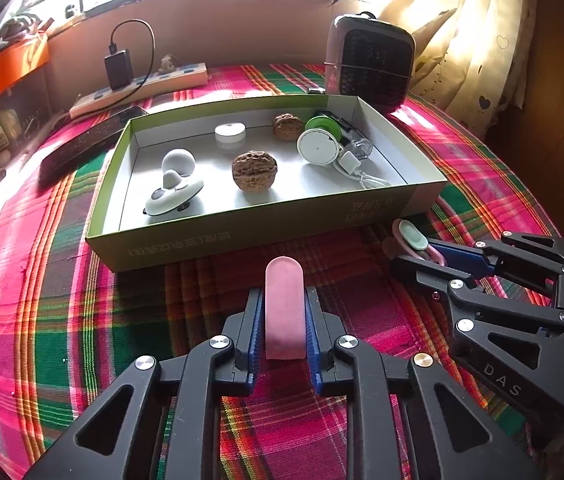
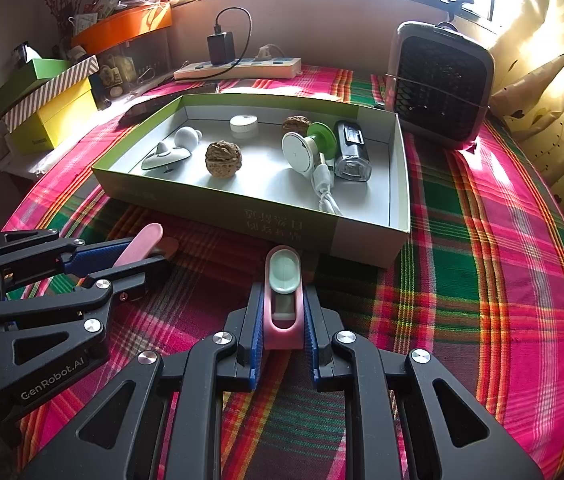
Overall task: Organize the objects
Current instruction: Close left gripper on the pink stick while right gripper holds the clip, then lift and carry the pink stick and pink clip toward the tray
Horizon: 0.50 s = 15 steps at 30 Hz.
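My left gripper (image 1: pixel 284 298) is shut on a flat pink piece with a rounded tip (image 1: pixel 284 308), held just above the plaid cloth in front of the green open box (image 1: pixel 242 234). To its right, my right gripper (image 1: pixel 402 258) is shut on a pink holder with a mint-green insert (image 1: pixel 413 234). The right wrist view shows that holder (image 2: pixel 282 276) between the right gripper's (image 2: pixel 282 300) blue pads, with the left gripper (image 2: pixel 150 256) and its pink piece (image 2: pixel 140 245) at the left. The box (image 2: pixel 242 216) holds two walnuts (image 1: pixel 254 170), a white disc (image 1: pixel 230 133), a white gadget (image 1: pixel 174 188), a green-and-white spool (image 1: pixel 318 144) and a cable.
A small fan heater (image 1: pixel 370 68) stands behind the box at the right. A power strip (image 1: pixel 142 88) with a black charger lies along the back wall, and a dark flat device (image 1: pixel 82 148) lies left of the box. Stacked coloured boxes (image 2: pixel 54 116) sit at far left; curtains hang at right.
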Each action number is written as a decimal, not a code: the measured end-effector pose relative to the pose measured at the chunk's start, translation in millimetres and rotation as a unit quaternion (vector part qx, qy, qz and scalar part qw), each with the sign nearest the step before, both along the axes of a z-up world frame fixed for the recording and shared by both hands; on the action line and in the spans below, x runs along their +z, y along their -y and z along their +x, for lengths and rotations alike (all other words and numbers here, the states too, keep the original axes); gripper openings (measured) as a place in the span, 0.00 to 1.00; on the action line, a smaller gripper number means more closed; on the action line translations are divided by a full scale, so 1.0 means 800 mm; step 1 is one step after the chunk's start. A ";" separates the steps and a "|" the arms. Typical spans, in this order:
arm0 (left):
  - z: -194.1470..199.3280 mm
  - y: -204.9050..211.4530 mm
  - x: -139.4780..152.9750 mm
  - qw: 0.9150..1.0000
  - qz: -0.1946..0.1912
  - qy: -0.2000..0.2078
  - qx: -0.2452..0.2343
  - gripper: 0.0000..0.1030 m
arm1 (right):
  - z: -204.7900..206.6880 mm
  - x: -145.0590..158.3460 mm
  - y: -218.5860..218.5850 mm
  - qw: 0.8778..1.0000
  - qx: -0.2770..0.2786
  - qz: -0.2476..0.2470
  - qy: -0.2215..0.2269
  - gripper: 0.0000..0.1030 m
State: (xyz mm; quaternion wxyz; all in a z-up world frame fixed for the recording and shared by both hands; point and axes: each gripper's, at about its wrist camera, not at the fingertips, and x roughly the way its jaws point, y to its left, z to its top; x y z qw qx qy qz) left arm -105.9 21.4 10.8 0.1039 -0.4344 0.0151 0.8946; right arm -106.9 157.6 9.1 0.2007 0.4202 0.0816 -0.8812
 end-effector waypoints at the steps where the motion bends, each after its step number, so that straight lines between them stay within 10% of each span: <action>1: 0.000 0.001 0.000 1.000 0.003 0.000 0.000 0.15 | 0.000 0.000 0.000 1.000 0.000 0.000 0.000 0.18; 15: 0.000 0.002 0.000 1.000 0.004 0.000 0.000 0.15 | 0.000 0.000 0.002 1.000 0.000 0.003 -0.001 0.18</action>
